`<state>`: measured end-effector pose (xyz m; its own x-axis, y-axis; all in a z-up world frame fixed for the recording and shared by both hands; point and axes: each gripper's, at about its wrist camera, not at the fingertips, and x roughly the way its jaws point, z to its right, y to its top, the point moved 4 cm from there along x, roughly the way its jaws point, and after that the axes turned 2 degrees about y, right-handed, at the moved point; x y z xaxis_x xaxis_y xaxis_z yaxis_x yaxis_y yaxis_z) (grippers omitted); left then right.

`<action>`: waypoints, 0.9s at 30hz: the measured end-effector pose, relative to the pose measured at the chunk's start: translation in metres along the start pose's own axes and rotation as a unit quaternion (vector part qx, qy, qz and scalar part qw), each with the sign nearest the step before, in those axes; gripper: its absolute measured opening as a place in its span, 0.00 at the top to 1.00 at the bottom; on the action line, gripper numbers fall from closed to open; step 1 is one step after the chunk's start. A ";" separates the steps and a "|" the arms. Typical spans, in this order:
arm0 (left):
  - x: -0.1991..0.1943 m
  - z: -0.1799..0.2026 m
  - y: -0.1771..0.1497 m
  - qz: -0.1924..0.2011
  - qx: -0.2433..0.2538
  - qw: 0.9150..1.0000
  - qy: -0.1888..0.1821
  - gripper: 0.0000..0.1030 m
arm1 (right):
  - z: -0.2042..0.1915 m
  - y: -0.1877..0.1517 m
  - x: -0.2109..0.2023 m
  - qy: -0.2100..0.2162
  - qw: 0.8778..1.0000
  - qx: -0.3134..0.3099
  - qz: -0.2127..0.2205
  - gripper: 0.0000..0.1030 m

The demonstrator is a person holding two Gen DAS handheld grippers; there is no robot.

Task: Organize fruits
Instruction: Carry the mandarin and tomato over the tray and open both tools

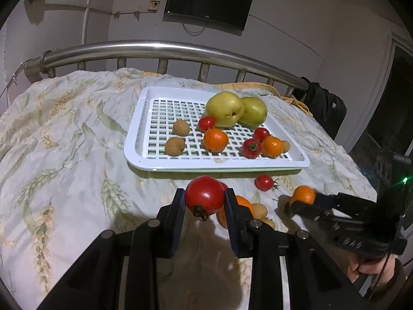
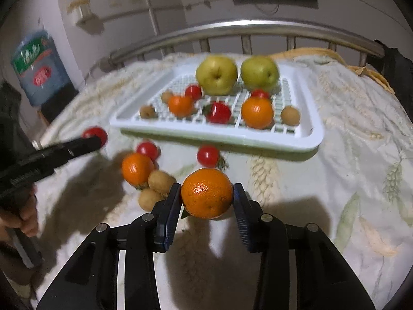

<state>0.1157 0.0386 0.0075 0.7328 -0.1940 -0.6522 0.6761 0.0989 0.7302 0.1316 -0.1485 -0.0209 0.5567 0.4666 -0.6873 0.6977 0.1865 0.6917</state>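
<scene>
My left gripper (image 1: 204,197) is shut on a red tomato (image 1: 204,195), held just above the bedspread in front of the white slotted tray (image 1: 134,139). Seen from the right wrist, that gripper (image 2: 94,139) and its tomato (image 2: 96,132) are at the left. My right gripper (image 2: 207,196) is shut on an orange (image 2: 206,193), both pads against its sides; the left wrist view shows this orange (image 1: 303,194) at the right. The tray (image 2: 313,126) holds two green pears (image 2: 216,75), tomatoes, oranges and small brown fruits. A loose orange (image 2: 136,168), two tomatoes (image 2: 207,155) and brown fruits (image 2: 161,180) lie on the bed.
A steel bed rail (image 1: 155,47) runs behind the tray. A dark bag (image 1: 325,106) hangs at the rail's right end. A water jug (image 2: 38,67) stands beyond the bed on the left. A hand (image 2: 25,217) grips the left tool. Floral bedspread (image 1: 59,139) extends left of the tray.
</scene>
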 end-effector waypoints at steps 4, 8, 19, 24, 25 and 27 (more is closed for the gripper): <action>-0.007 0.003 0.012 0.012 0.007 1.000 0.000 0.69 | 0.004 0.019 -0.024 0.011 0.999 0.014 0.035 0.63; -0.006 0.004 0.028 0.018 0.005 1.000 -0.004 0.69 | 0.013 0.038 -0.035 0.010 0.998 0.022 0.051 0.63; 0.040 0.003 0.063 -0.017 -0.007 1.000 -0.008 0.69 | 0.068 0.092 -0.015 -0.008 0.996 0.077 0.050 0.63; 0.066 0.006 0.065 -0.036 0.003 0.999 0.007 0.69 | 0.079 0.106 0.009 -0.026 0.996 0.075 0.034 0.63; 0.070 0.004 0.064 -0.039 0.005 0.999 0.011 0.69 | 0.082 0.109 0.015 -0.031 0.996 0.074 0.031 0.63; 0.077 0.002 0.064 -0.045 0.004 0.999 0.017 0.69 | 0.088 0.112 0.027 -0.038 0.996 0.075 0.021 0.63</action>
<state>0.2155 0.0282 0.0039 0.6707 -0.1688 -0.7223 0.7394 0.0746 0.6692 0.2645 -0.1916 0.0183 0.6159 0.4030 -0.6770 0.7292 0.0338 0.6835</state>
